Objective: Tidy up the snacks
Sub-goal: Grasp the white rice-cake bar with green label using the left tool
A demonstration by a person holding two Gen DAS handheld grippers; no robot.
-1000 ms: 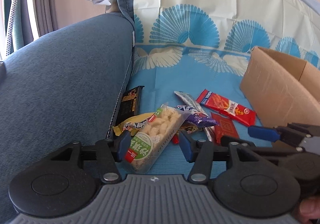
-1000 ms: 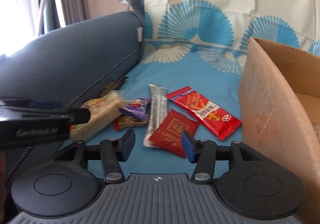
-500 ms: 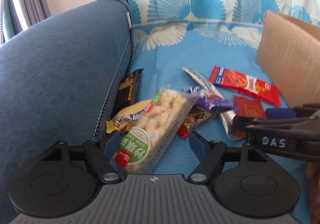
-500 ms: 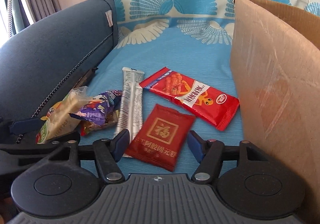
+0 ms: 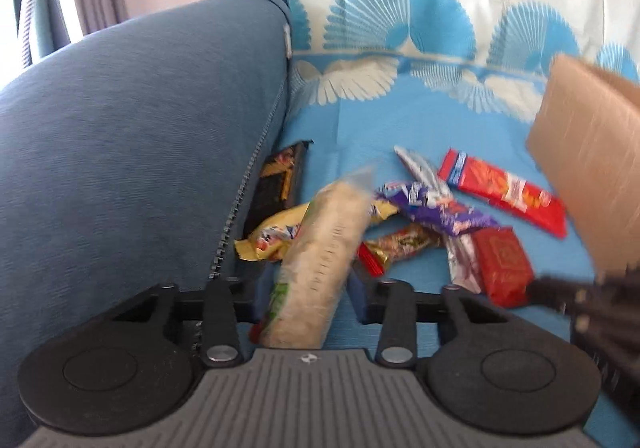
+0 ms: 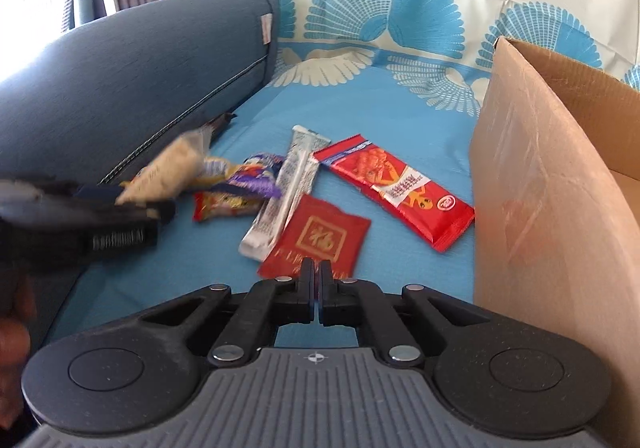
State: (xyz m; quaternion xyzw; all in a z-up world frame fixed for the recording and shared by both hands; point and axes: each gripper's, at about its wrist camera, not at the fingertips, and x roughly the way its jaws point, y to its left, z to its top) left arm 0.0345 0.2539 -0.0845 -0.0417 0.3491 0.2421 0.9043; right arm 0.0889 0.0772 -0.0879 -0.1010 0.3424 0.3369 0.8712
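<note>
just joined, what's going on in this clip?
A person is sorting snacks on a sofa with two handheld grippers. The left gripper is clamped on a clear pack of puffed rice. The right gripper has closed on the edge of a small red packet. A cardboard box stands to the right; other wrappers lie loose on the blue cover.

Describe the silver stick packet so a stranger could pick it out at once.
Start at the cardboard box on the blue cloth. Left of it lie red packets; the silver stick packet lies beside them, its near end on the small square one. It is the only long, narrow, silver wrapper.
</note>
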